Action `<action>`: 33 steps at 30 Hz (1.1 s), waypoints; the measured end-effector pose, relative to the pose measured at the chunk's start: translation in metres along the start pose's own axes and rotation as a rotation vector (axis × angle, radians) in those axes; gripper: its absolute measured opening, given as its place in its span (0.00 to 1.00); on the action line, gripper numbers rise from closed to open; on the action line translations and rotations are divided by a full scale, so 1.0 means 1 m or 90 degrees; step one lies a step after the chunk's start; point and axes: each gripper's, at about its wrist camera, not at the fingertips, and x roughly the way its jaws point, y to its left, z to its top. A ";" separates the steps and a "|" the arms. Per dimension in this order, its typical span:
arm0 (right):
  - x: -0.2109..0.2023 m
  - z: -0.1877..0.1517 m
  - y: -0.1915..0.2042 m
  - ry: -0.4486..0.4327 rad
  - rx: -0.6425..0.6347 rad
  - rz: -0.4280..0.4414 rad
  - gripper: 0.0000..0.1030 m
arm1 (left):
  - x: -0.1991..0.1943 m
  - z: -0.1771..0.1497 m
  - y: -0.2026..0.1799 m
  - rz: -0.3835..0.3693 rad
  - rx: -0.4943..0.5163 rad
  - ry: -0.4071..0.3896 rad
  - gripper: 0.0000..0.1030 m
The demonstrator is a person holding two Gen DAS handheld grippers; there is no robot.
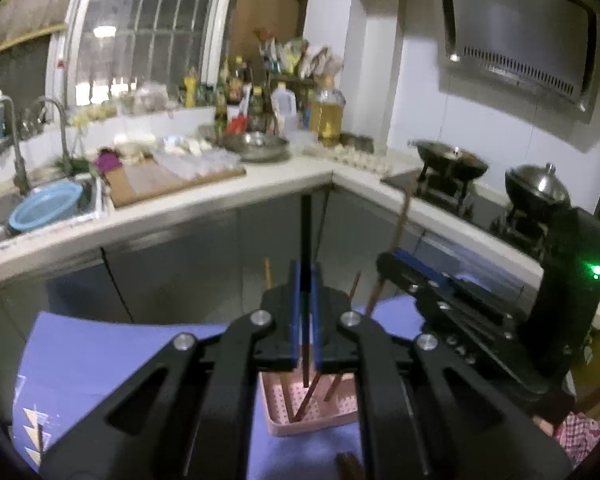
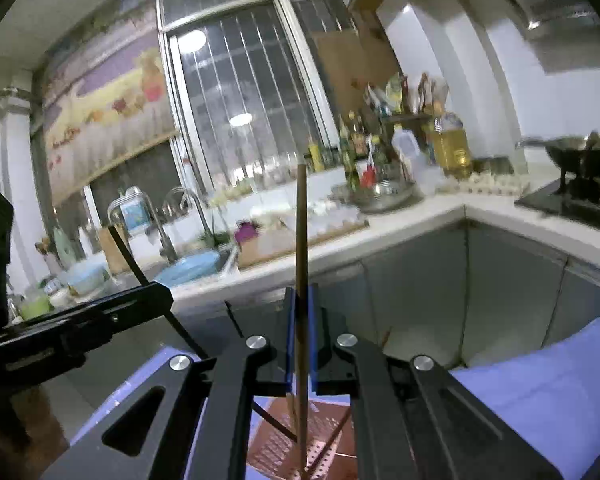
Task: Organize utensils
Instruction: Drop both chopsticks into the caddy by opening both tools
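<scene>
Left gripper [image 1: 305, 312]: jaws clamped on dark chopstick [image 1: 306, 236], upright over pink basket [image 1: 300, 426]. Right gripper [image 2: 300, 336]: jaws clamped on pale chopstick [image 2: 301, 240], upright.

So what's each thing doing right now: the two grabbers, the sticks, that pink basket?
left gripper: shut on dark chopstick
dark chopstick: upright, tip in basket
right gripper: shut on light chopstick
light chopstick: upright, over basket
pink basket: holds several leaning chopsticks

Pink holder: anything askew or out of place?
The chopsticks in the pink holder lean crossed at different angles, not upright. One more piece lies loose on the purple mat beside the holder. Each gripper is shut on a chopstick above it.
</scene>
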 end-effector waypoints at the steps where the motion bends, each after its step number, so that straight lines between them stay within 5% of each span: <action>1: 0.008 -0.009 -0.003 0.015 0.000 0.001 0.06 | 0.009 -0.006 0.001 -0.003 0.001 0.015 0.04; 9: 0.025 -0.048 0.000 0.095 0.005 0.006 0.06 | 0.053 -0.049 -0.002 0.006 0.001 0.105 0.05; 12: 0.027 -0.053 0.000 0.128 0.019 -0.011 0.07 | 0.064 -0.058 -0.002 0.033 -0.002 0.131 0.21; 27: -0.080 -0.038 0.021 0.047 0.034 0.034 0.09 | -0.057 -0.054 -0.018 0.031 -0.004 0.009 0.24; 29: -0.096 -0.047 0.020 0.043 0.047 0.041 0.13 | -0.074 -0.069 -0.020 0.020 -0.002 0.008 0.24; 31: -0.118 -0.072 0.013 0.043 0.071 0.039 0.38 | -0.082 -0.088 -0.022 0.018 0.001 0.018 0.24; 33: -0.135 -0.101 0.006 0.056 0.091 0.020 0.51 | -0.086 -0.120 -0.024 0.016 0.007 0.048 0.24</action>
